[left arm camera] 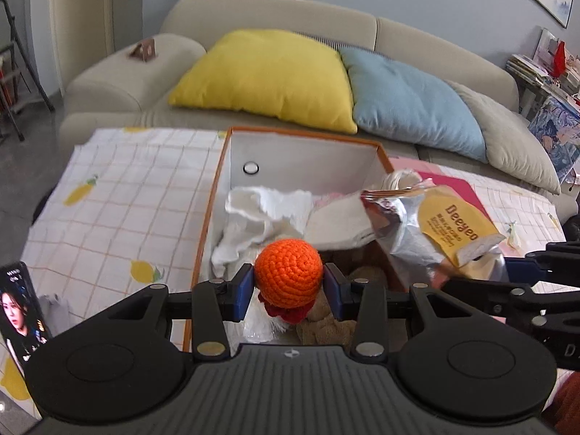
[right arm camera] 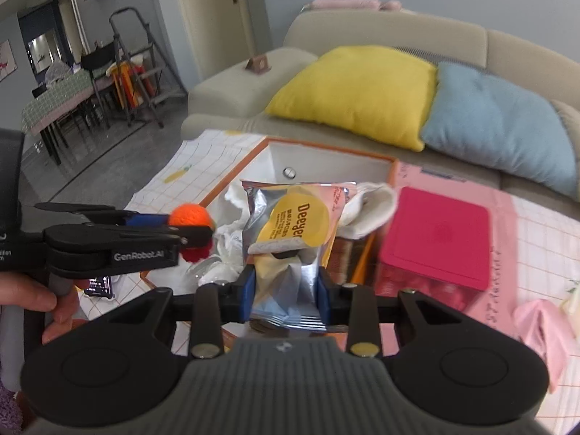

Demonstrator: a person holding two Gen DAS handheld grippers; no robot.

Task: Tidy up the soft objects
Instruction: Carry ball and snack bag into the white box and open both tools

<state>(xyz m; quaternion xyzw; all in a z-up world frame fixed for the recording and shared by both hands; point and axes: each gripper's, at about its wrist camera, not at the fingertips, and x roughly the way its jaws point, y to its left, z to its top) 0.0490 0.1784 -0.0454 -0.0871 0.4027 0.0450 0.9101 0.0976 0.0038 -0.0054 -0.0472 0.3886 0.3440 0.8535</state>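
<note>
Phone (left arm camera: 20,311) only in left view, left tool (left arm camera: 289,284) gripping crochet ball (left arm camera: 288,272), right tool (right arm camera: 286,288) gripping foil packet (right arm camera: 293,224).

The left gripper (left arm camera: 289,282) and its crochet ball (left arm camera: 288,272) cover the near end of the box (left arm camera: 208,210), so the brown plush (left arm camera: 326,322) beneath shows only in scraps. The foil packet (left arm camera: 427,224) hides the box's right wall and most of the red lid (left arm camera: 460,185). In the right wrist view that packet (right arm camera: 290,232) masks the box floor, and its small print under "Deeyeo" is too fine to read. The phone (left arm camera: 20,311) is cut by the left edge. The pink cloth (right arm camera: 543,330) is blurred.
</note>
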